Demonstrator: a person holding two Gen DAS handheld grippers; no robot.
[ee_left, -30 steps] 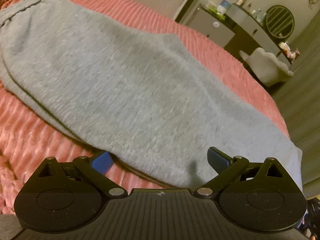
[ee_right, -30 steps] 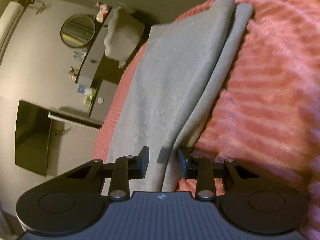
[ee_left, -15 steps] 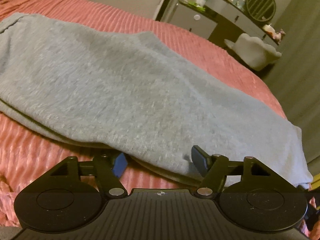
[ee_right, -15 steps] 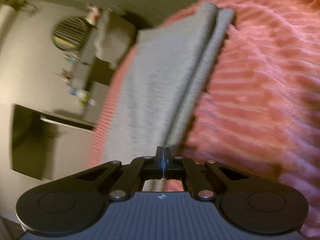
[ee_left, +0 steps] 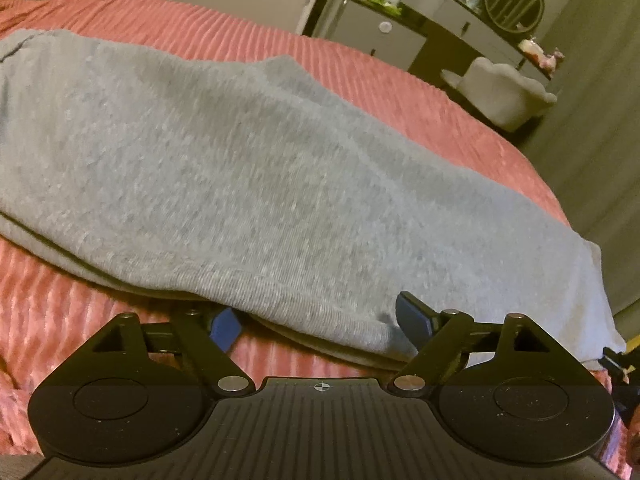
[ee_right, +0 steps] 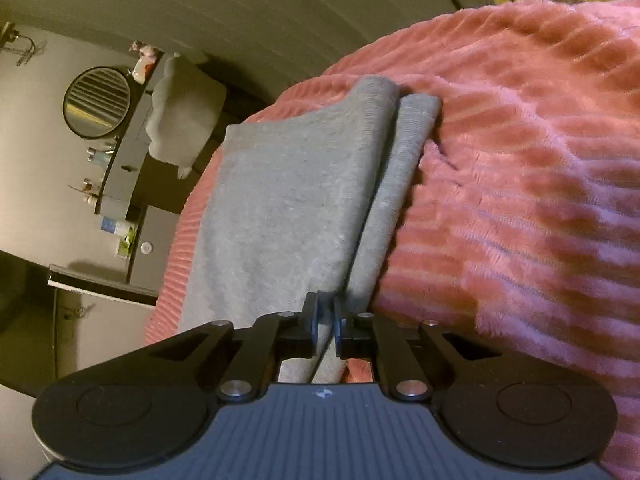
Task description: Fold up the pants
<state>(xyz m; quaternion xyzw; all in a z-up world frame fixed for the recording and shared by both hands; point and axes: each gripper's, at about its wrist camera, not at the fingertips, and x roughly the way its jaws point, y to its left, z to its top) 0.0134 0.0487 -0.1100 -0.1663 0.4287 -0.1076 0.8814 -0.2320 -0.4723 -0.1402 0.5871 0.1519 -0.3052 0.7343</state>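
Grey pants, folded lengthwise, lie across a pink ribbed bedspread. My left gripper sits at their near edge with its jaws opening. The fabric's edge lies loose between the blue pads, and the left pad is tucked partly under it. In the right wrist view the pants run away from me in two layers along the bedspread. My right gripper is shut on the near end of the pants, with the fabric pinched between its pads.
A dark dresser with a round mirror and a pale grey chair stand beyond the bed's far right edge. The same mirror and chair show at the left of the right wrist view. Bare bedspread lies beside the pants.
My right gripper closed from open onto the pants' near end and shifted sideways. The left jaws narrowed around the fabric edge, then widened again, and that view rolled slightly.
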